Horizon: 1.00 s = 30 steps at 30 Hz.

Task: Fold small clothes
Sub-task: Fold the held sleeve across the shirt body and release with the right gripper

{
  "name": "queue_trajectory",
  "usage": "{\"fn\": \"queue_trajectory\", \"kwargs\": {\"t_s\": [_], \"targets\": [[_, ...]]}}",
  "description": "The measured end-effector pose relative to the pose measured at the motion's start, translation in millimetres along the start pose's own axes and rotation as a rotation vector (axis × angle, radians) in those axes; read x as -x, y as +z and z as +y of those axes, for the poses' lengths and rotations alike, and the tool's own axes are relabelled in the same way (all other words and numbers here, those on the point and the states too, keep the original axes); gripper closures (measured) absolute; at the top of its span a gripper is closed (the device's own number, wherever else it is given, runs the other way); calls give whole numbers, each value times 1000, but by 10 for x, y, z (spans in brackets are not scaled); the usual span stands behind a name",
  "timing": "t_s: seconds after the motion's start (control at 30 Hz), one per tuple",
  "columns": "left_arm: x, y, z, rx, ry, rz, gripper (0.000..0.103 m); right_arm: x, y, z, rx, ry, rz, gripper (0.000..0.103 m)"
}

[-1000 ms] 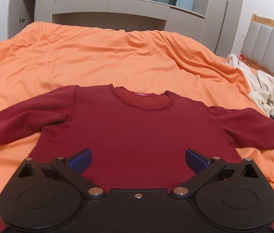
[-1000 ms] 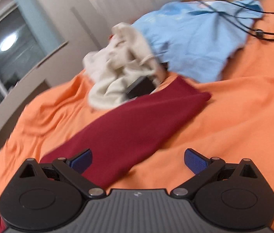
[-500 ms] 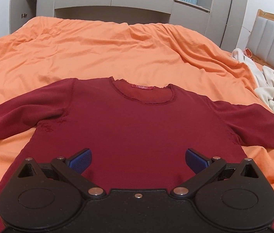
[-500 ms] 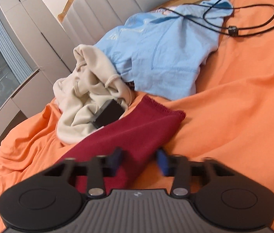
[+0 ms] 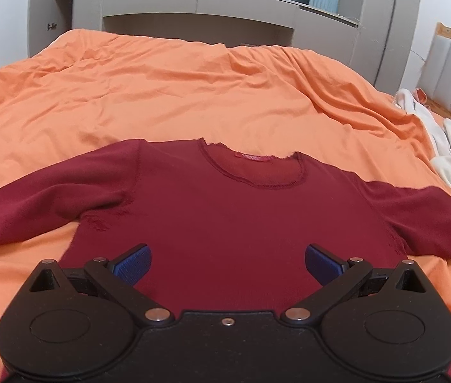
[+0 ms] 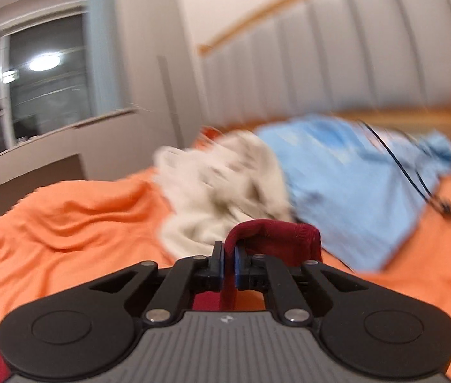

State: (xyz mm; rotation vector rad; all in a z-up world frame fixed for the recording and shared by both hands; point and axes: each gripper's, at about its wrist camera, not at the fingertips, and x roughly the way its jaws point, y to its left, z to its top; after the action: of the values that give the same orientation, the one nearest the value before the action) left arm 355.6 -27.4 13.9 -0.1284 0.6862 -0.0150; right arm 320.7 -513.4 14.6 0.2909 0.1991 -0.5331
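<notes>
We see the maroon shirt [image 5: 235, 217] flat on the orange bedcover [image 5: 193, 95], neckline away from us, sleeves spread sideways; its red neck label [image 5: 252, 157] is unreadable. Left gripper [image 5: 228, 263] hovers spread apart; right gripper [image 6: 228, 263] pinches the sleeve cuff [image 6: 276, 233] (raised).

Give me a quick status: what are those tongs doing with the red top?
Right tongs shut on sleeve cuff. Left tongs open above red top. Cream and blue clothes just beyond the cuff.
</notes>
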Motion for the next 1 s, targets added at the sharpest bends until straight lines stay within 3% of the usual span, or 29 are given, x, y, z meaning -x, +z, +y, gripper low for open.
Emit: {"fn": "queue_trajectory", "kwargs": {"t_s": [0.17,0.3,0.57,0.8,0.97,1.0], "targets": [[33,133,188,59,25,16,1,278,178,789,158,154,-70,96],[109,242,399,118,53,-4,1,512,123,1520,334,299,-98,96],[277,444,823,256,92,-63,1,1030,-614,2837,807,554,-114,97],[285,476,953,302,96,-56,1,1426,-1558,3295,1233,643,-156,97],[225,448,931,287,99,-36,1,1558,-1935,3304,1377,750,-92,93],[209,444,924,282,99,-32,1,1571,-1949,3282,1381,766,-78,86]]}}
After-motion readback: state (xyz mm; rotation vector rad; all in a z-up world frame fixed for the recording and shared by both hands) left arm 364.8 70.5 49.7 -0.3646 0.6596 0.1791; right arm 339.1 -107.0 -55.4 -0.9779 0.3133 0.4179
